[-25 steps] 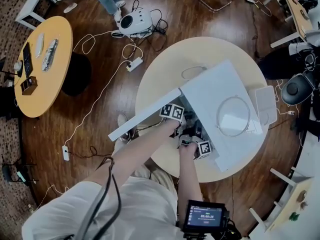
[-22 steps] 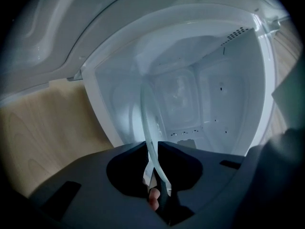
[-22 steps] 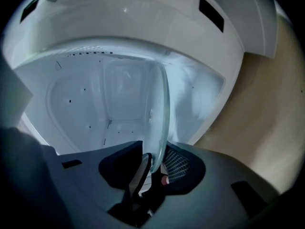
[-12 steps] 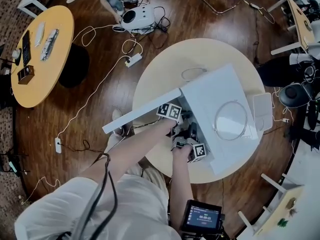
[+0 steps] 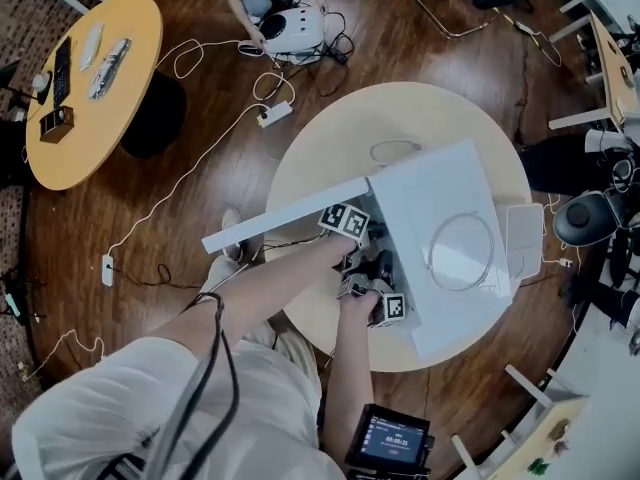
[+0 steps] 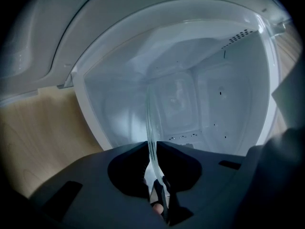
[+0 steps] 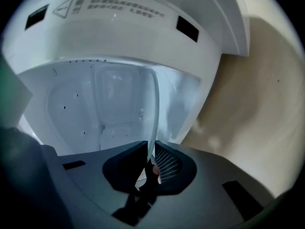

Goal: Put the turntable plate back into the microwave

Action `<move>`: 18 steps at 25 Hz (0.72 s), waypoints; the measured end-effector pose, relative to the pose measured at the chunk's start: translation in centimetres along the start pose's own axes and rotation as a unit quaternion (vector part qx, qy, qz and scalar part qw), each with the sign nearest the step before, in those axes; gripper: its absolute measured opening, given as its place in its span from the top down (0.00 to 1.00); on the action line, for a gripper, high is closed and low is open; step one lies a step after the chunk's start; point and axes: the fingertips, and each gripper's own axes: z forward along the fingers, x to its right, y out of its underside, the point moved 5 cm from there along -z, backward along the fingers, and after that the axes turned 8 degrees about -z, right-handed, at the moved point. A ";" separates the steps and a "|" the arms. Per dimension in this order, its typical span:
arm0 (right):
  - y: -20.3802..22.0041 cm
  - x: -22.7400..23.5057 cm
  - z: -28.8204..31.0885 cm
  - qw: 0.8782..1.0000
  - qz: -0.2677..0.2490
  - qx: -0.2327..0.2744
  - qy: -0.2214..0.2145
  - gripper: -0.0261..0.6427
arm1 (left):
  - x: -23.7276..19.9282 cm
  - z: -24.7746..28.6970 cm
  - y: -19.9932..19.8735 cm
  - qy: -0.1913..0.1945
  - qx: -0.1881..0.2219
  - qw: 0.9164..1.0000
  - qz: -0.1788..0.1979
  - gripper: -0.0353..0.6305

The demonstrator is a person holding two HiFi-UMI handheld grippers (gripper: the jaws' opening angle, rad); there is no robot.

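The clear glass turntable plate [image 6: 150, 123] runs edge-on from between the jaws of my left gripper [image 6: 152, 149] into the white microwave cavity [image 6: 190, 94]. Its rim [image 7: 155, 113] also passes between the jaws of my right gripper [image 7: 150, 149]. Both pairs of jaws have just been closing on that rim and now pinch it. In the head view the left gripper [image 5: 365, 238] and right gripper [image 5: 383, 273] sit side by side at the mouth of the microwave [image 5: 440, 198]. Its door [image 5: 280, 218] is swung open to the left. The plate itself is hidden there.
A round clear ring [image 5: 462, 253] lies on the microwave's top, and a thin ring [image 5: 395, 151] lies on the round wooden table [image 5: 320, 148] behind it. A white pad [image 5: 523, 233] sits to the right. Cables cross the floor, and a person crouches by a white device [image 5: 290, 30].
Both grippers stay at the microwave's mouth, barely shifted. The head camera has drifted a little, and the person at the back has moved beside the white device.
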 end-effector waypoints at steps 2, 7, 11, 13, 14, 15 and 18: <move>0.9 -0.5 0.2 0.999 0.049 0.020 -0.013 0.90 | -0.3 -0.1 -0.4 0.002 -0.003 1.000 0.007 0.87; 0.8 -0.4 0.4 0.998 0.065 0.018 -0.016 0.92 | -0.6 -0.2 -0.2 -0.025 0.013 0.999 0.044 0.85; 1.1 -0.5 0.9 0.997 0.065 0.012 -0.028 0.92 | -0.6 -0.8 -0.4 -0.057 0.030 0.995 0.075 0.83; 1.2 -0.5 1.2 0.998 0.061 0.010 -0.031 0.92 | -0.8 -1.3 -0.5 -0.065 0.038 0.994 0.073 0.82; 1.3 -0.3 1.3 0.997 0.063 0.011 -0.031 0.92 | -0.9 -1.5 -0.5 -0.069 0.044 0.994 0.072 0.82; 1.2 -0.2 1.3 0.997 0.064 0.014 -0.030 0.92 | -0.9 -1.8 -0.5 -0.075 0.048 0.993 0.072 0.82; 1.1 0.4 1.3 0.997 0.063 0.023 -0.025 0.92 | -1.4 -3.0 -0.3 -0.096 0.052 0.991 0.083 0.82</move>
